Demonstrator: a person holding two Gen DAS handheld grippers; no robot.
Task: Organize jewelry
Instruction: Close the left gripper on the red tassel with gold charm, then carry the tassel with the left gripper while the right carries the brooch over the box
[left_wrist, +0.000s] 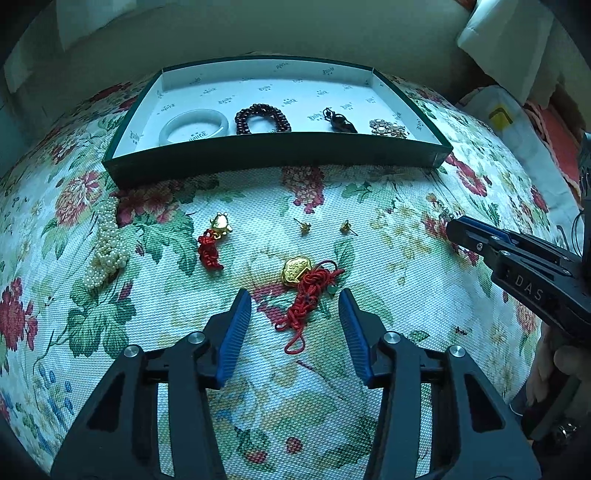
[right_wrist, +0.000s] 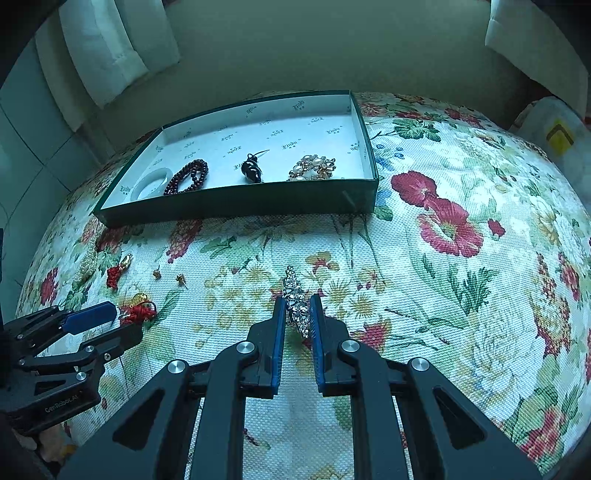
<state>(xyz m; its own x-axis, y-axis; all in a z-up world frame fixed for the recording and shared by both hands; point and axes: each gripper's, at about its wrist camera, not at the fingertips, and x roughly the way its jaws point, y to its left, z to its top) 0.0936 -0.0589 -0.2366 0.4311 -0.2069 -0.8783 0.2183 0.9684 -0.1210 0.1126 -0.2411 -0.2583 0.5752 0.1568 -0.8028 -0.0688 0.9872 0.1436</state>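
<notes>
A green box holds a white bangle, a dark red bead bracelet, a black pendant and a pearl brooch. On the floral cloth lie a pearl strand, a gold charm with red tassel, two gold ear studs and a gold lock charm on red cord. My left gripper is open around the red cord. My right gripper is shut on a silver crystal piece lying on the cloth.
White cushions and a wall stand behind the box. A plastic bag with a yellow mark lies at the far right. The right gripper also shows in the left wrist view, and the left gripper in the right wrist view.
</notes>
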